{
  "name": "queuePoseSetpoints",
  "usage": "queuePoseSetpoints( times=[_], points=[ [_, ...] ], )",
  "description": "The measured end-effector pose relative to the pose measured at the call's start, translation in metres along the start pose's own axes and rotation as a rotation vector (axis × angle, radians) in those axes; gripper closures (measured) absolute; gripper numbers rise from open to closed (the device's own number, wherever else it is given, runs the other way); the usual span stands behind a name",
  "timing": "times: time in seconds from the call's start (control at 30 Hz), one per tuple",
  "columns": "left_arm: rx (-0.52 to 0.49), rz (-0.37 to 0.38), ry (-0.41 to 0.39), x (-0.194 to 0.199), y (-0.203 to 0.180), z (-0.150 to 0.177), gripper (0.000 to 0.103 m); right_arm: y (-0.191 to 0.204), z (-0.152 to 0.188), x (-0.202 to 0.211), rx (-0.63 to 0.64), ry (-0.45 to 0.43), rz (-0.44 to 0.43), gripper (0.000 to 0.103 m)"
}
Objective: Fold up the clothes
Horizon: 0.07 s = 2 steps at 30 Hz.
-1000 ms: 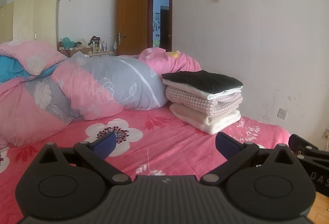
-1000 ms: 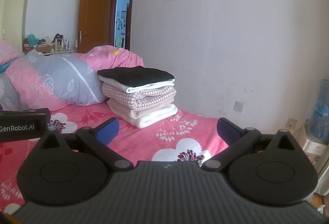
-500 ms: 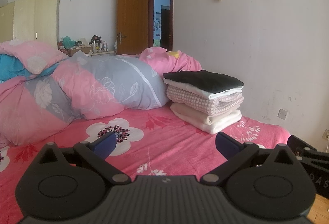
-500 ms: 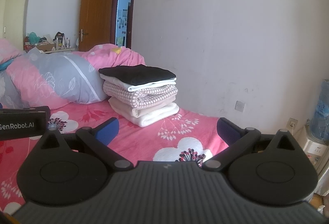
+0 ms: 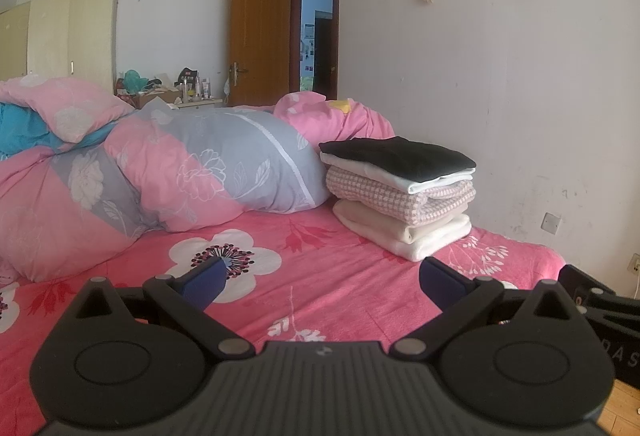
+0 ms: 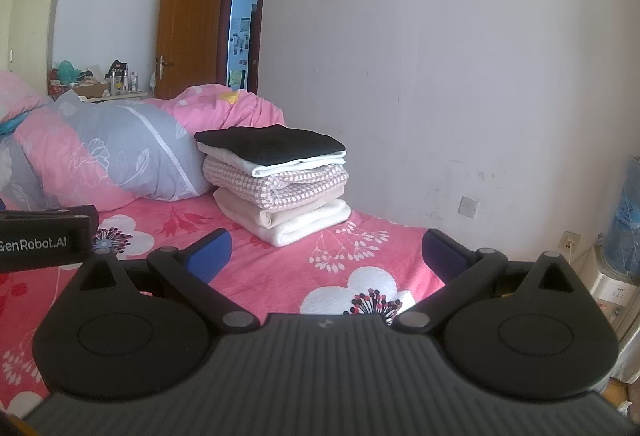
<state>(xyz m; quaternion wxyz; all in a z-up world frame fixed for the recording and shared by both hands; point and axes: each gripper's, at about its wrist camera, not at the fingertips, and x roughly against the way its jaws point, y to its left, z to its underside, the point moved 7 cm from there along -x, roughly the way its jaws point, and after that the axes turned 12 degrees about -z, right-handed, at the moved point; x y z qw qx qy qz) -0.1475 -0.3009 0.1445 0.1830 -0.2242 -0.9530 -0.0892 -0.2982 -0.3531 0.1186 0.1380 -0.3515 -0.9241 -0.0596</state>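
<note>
Both claws hang over the near edge of the bed [image 5: 320, 288], spread wide and gripping nothing: the left claw [image 5: 320, 278] beside the right claw [image 6: 326, 256]. The stack of folded clothes [image 6: 276, 180] sits against the wall on the pink flowered sheet, black piece on top, just beside the grey and pink duvet [image 5: 180, 172].

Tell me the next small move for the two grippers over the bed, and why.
Probably hold both back and look for another garment. The left gripper and right gripper are open and empty above the pink sheet. The only clothes in view are the folded stack, black piece on top, lying neat by the wall. No unfolded garment shows, so there is nothing to grasp here.
</note>
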Motion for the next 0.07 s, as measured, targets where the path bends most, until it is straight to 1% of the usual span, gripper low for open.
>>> queuePoseSetpoints(
  times=[0.07],
  points=[
    [0.001, -0.001, 0.001, 0.0000, 0.0005, 0.0005, 0.000, 0.0005, 0.0003, -0.0004, 0.000, 0.001, -0.001, 0.001]
  ],
)
